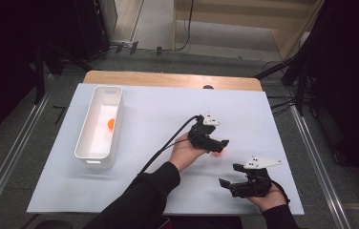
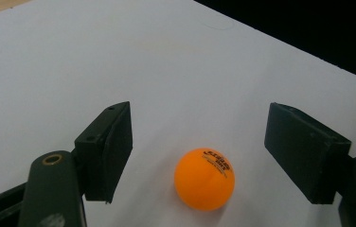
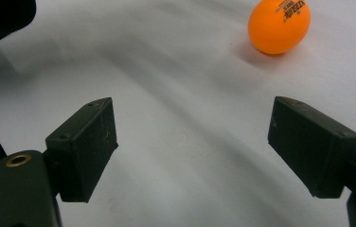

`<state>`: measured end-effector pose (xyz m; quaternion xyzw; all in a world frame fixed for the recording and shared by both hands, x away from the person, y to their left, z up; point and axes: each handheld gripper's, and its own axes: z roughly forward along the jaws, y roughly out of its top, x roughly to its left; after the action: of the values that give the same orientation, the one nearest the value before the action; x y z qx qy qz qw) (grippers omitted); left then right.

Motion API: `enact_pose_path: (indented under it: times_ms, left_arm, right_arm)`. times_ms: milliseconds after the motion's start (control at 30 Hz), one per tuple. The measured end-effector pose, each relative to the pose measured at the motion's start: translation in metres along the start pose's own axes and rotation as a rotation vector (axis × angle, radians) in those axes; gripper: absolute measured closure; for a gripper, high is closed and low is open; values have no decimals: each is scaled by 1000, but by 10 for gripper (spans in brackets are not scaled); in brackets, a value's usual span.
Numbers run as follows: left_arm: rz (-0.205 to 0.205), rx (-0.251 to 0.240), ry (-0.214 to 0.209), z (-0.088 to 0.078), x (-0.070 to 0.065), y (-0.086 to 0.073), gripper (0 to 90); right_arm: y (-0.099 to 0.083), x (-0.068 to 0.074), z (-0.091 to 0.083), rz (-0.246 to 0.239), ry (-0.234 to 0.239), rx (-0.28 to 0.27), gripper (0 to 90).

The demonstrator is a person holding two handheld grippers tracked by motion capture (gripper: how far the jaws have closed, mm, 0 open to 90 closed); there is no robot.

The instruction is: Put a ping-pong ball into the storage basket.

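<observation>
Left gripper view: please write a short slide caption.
Orange ball lies untouched on the white table between open jaws.

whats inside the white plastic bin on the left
One small orange ball lies on the floor of the long white plastic bin. The near wall hides the floor just behind it, so anything there cannot be seen.

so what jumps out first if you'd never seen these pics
The orange ping-pong ball lying on the white table sheet, right between the open left tongs with gaps on both sides. Next, a second orange ball inside the white bin at the sheet's left. The right tongs stand open over bare sheet nearby.
</observation>
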<state>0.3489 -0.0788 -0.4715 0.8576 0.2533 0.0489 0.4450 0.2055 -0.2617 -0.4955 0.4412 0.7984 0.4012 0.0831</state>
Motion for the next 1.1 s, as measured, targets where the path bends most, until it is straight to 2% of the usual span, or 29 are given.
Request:
enact_pose_path:
  times_ms: [733,967,1100]
  left_arm:
    - [-3,34,-2,13,0,-18,246]
    - [10,42,7,20,-2,-27,246]
    - [32,53,9,24,-6,-29,246]
  right_arm:
    - [0,0,0,-3,-1,1,149]
    - [0,0,0,-3,-2,5,149]
    - [0,0,0,-6,-2,3,149]
